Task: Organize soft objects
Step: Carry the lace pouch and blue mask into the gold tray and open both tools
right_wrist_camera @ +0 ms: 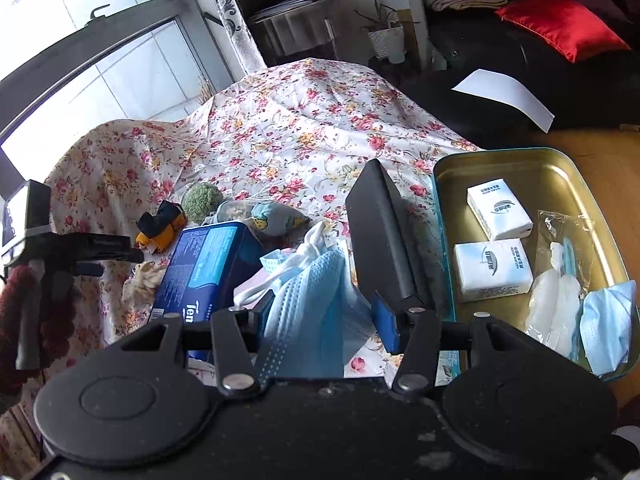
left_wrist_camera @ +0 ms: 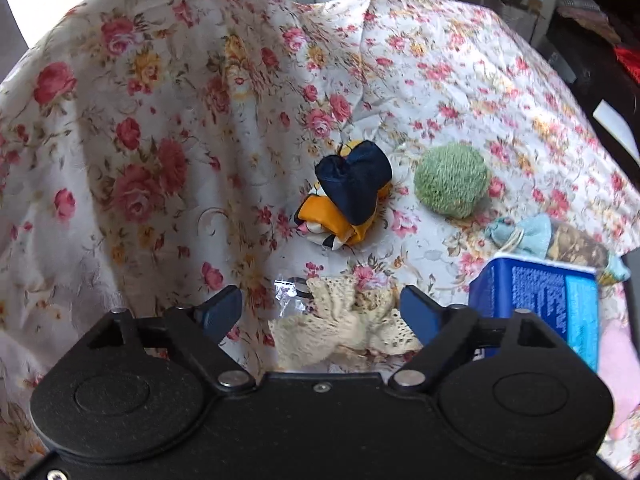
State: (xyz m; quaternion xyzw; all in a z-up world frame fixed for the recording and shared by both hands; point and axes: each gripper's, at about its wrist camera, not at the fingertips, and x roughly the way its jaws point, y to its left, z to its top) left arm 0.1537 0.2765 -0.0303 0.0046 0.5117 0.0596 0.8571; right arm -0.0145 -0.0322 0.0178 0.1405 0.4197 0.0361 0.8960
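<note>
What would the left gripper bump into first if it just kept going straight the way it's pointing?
Most likely the cream lace piece, which lies on the floral cloth right between the open left gripper fingers. The navy and orange fabric toy lies farther along that line, though depth is hard to judge here.

Floral cloth (left_wrist_camera: 160, 120), window (right_wrist_camera: 100, 60), potted plant (right_wrist_camera: 384, 36).

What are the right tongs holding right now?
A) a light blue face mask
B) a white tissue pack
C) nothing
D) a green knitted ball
A: in the right wrist view the right tongs are shut on the light blue face mask, lifted beside the gold tin tray.
</note>
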